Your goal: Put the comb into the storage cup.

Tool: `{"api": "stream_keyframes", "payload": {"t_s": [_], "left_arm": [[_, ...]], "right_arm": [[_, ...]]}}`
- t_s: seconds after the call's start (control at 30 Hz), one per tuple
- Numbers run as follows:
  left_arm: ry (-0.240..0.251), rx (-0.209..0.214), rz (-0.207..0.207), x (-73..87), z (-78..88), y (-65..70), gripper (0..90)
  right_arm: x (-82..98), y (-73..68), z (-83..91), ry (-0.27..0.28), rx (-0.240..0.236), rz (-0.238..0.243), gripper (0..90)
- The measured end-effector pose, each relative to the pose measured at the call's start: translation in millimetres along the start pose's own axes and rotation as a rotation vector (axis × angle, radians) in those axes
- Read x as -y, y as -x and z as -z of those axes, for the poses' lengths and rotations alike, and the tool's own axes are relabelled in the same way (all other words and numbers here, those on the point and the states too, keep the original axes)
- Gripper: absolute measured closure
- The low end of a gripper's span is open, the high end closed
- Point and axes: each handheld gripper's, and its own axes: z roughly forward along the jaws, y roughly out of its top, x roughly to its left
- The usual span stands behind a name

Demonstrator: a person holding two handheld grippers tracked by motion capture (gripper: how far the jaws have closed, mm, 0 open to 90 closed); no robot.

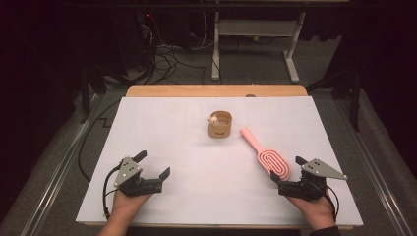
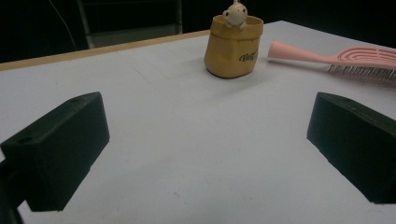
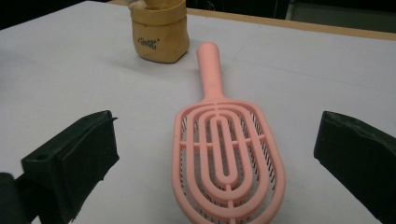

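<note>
The pink hairbrush (image 3: 226,154) lies untouched between the wide-apart right tongs (image 3: 215,154); left tongs (image 2: 205,154) likewise apart.

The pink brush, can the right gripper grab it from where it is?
Probably yes. The right gripper is open, and the pink brush lies flat on the white table right between its jaws, untouched. Nothing blocks the way.

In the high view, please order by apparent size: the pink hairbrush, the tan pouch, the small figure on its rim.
1. pink hairbrush
2. tan pouch
3. small figure
</note>
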Motion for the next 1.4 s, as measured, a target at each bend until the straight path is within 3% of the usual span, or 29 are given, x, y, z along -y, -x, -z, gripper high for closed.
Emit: {"api": "stream_keyframes", "payload": {"t_s": [0.63,1.4], "left_arm": [[-0.003,-0.002,-0.01,0.3,-0.6,0.5,0.0],[-0.007,0.002,-0.011,0.5,-1.0,0.5,0.0]], "right_arm": [[4.5,2.0,-9.6,-0.158,0.0,0.016,0.0],[9.9,3.4,-16.7,-0.272,0.001,0.035,0.0]]}}
